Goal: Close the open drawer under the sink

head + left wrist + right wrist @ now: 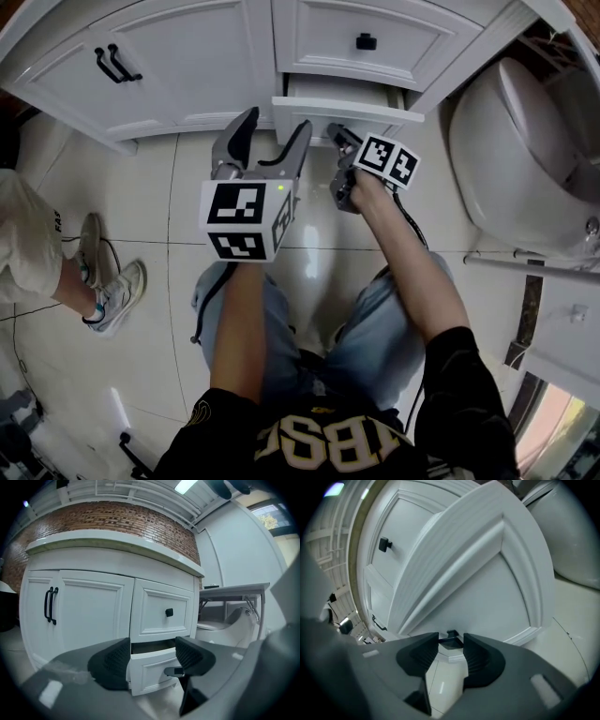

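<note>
The white lower drawer under the sink stands pulled out a little, with a dark gap above its front. My right gripper is at the drawer front, its pads shut on the small black knob. That knob also shows in the left gripper view. My left gripper hovers just left of the right one, pointing at the drawer. Its jaws stand wide open with nothing between them.
Above the open drawer is a shut upper drawer with a black knob. Cabinet doors with black handles lie to the left. A white toilet stands close on the right. A bystander's leg and shoes are on the tiled floor at the left.
</note>
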Action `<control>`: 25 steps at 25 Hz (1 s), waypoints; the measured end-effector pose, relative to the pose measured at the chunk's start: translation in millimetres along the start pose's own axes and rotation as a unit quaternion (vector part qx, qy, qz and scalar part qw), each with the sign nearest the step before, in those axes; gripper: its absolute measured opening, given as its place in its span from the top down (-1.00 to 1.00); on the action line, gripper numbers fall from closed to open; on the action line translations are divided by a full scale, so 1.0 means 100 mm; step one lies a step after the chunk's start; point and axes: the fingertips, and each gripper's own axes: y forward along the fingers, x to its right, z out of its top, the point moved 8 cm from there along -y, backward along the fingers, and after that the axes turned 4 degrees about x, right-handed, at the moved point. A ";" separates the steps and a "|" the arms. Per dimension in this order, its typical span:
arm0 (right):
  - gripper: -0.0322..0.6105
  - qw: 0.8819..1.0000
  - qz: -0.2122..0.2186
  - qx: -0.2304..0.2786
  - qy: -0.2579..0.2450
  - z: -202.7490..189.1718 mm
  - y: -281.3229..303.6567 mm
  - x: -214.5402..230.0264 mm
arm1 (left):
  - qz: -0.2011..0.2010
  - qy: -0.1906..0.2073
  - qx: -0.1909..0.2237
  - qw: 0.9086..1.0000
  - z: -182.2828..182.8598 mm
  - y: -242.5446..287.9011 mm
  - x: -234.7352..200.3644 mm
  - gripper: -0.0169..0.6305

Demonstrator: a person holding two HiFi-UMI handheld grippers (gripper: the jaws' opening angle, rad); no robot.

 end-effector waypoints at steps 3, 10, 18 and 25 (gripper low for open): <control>0.37 1.000 0.011 0.007 0.020 0.05 0.06 0.03 | 0.001 -0.005 -0.009 1.000 -0.04 0.04 -0.01 0.01; 0.37 0.998 0.022 0.029 0.045 0.16 0.20 0.08 | 0.005 -0.008 -0.015 1.000 -0.07 0.09 -0.05 0.01; 0.37 0.996 0.031 0.047 0.065 0.24 0.31 0.11 | 0.001 -0.016 -0.018 1.000 -0.09 0.14 -0.05 0.01; 0.37 0.994 0.032 0.071 0.079 0.30 0.41 0.14 | 0.010 -0.014 -0.022 1.000 -0.10 0.14 -0.11 0.01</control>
